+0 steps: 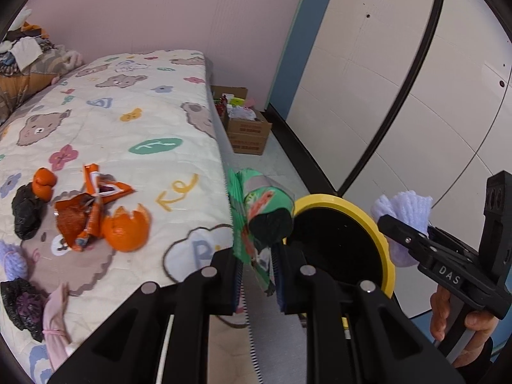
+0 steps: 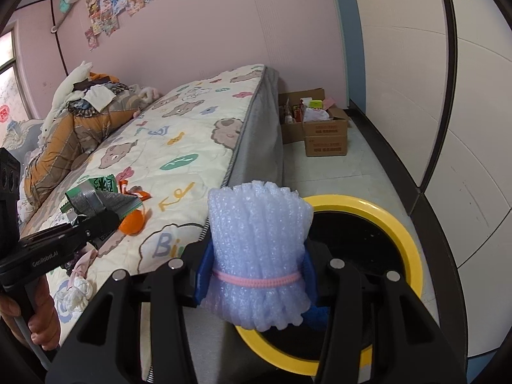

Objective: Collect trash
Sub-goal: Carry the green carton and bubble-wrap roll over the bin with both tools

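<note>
left gripper [image 1: 257, 275] fingers clamped on green wrapper [image 1: 256, 211], held beside bed edge | right gripper [image 2: 256, 283] fingers clamped on foam bundle [image 2: 257, 249], held above yellow-rimmed bin [image 2: 403, 227] | orange peel [image 1: 126, 230] and torn orange wrapper [image 1: 86, 211] left on bed [image 1: 144, 121]

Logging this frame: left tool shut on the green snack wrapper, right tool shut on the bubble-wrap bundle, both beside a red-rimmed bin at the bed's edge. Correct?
One error: the bin has a yellow rim, not red, as the right wrist view shows plainly. The rest stands: the left tool is shut on the green snack wrapper, and the right tool is shut on the bubble-wrap bundle, beside the bed.
</note>
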The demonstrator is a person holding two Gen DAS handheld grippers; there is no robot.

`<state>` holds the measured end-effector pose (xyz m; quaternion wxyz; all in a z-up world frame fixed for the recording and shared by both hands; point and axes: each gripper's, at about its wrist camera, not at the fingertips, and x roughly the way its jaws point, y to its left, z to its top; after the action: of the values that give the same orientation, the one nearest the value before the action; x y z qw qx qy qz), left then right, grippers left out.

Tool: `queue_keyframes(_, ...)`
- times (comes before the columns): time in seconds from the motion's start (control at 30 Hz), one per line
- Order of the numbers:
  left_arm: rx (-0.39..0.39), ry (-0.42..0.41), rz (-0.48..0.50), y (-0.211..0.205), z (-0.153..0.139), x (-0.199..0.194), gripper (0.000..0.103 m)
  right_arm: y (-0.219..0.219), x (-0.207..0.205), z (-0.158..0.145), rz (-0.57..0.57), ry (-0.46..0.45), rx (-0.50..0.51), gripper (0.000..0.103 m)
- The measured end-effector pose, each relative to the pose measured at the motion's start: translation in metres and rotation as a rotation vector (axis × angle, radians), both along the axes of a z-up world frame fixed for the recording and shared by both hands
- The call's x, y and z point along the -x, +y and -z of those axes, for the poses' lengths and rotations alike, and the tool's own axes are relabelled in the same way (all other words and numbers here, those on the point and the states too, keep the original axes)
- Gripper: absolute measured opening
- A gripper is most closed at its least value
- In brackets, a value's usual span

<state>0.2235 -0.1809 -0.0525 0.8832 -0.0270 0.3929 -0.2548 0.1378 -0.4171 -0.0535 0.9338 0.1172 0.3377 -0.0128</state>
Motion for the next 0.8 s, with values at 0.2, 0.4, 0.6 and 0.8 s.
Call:
queue_keyframes(0.2, -0.010, 0.025, 0.045, -0.032, 0.012, -0.001, 0.016, -0.023, -0.002, 0.005, 0.044, 0.010, -0.013, 0.044)
queue_keyframes(0.4, -0.017, 0.052, 0.075, -0.054, 0.025, -0.004, 0.016, -0.043, -0.005, 0.014, 0.078, 0.024, -0.020, 0.044)
queue_keyframes(0.6, -0.027, 0.076, 0.105, -0.074, 0.038, -0.008, 0.016, -0.056, -0.008, 0.022, 0.101, 0.038, -0.025, 0.044)
queue_keyframes(0.8, -0.038, 0.100, 0.122, -0.090, 0.051, -0.011, 0.016, -0.068, -0.014, 0.031, 0.118, 0.054, -0.037, 0.044)
